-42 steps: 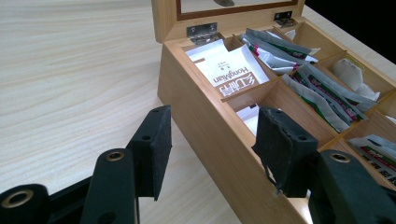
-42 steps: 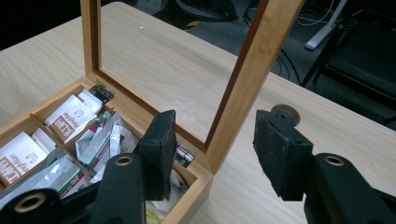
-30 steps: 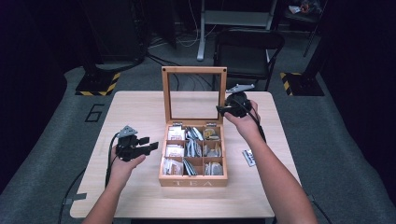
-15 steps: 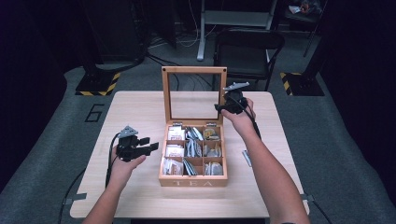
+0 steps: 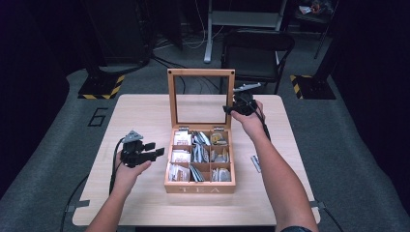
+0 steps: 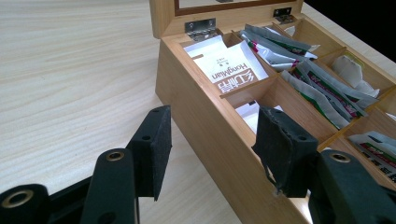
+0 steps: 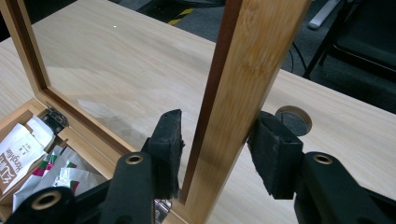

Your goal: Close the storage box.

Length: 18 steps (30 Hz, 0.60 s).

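Lid (image 7: 243, 84) frame is stiff wood around breakable glass, hinged and light: right hand-held gripper (image 7: 217, 149), jaws just closing, straddles its side rail, one pad touching; left hand-held gripper (image 6: 210, 154) half-open, empty.

Lab: hazard-taped stands (image 5: 101, 87), numbered floor mat (image 5: 98, 117).

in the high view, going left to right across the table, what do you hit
left gripper → wooden tea box with its lid standing open → right gripper at the lid's right edge → small packet lying on the table
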Motion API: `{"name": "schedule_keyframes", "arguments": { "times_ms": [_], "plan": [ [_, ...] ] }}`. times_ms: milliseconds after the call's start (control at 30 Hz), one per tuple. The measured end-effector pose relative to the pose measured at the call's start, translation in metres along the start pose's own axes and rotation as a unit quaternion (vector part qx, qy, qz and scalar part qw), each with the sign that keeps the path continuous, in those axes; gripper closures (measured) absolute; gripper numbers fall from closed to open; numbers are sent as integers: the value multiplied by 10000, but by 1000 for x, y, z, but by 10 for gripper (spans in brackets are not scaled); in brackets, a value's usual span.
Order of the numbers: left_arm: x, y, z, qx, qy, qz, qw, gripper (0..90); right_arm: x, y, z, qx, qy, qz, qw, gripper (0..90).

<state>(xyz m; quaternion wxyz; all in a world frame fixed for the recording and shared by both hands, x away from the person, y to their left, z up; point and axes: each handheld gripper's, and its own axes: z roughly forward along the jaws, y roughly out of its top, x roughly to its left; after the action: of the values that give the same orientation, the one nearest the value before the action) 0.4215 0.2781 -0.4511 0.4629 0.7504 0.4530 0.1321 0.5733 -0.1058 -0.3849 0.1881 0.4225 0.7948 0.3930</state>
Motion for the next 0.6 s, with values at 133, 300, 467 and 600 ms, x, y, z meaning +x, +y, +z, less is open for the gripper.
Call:
{"name": "schedule_keyframes", "arguments": {
  "times_ms": [133, 300, 467, 600],
  "plan": [
    [0, 0, 0, -15, 4, -11, 10000, 458, 2, 2, 1, 8, -65, -10, 10000, 576],
    [0, 0, 0, -15, -5, -49, 10000, 458, -2, 1, -1, 22, 37, 21, 10000, 609],
    [1, 0, 0, -31, -5, -63, 10000, 458, -5, 0, -2, 33, 144, 113, 9998, 624],
    [2, 0, -1, -19, 0, -76, 10000, 458, -5, 1, -4, 30, 182, 143, 9997, 632]
  ]
}}
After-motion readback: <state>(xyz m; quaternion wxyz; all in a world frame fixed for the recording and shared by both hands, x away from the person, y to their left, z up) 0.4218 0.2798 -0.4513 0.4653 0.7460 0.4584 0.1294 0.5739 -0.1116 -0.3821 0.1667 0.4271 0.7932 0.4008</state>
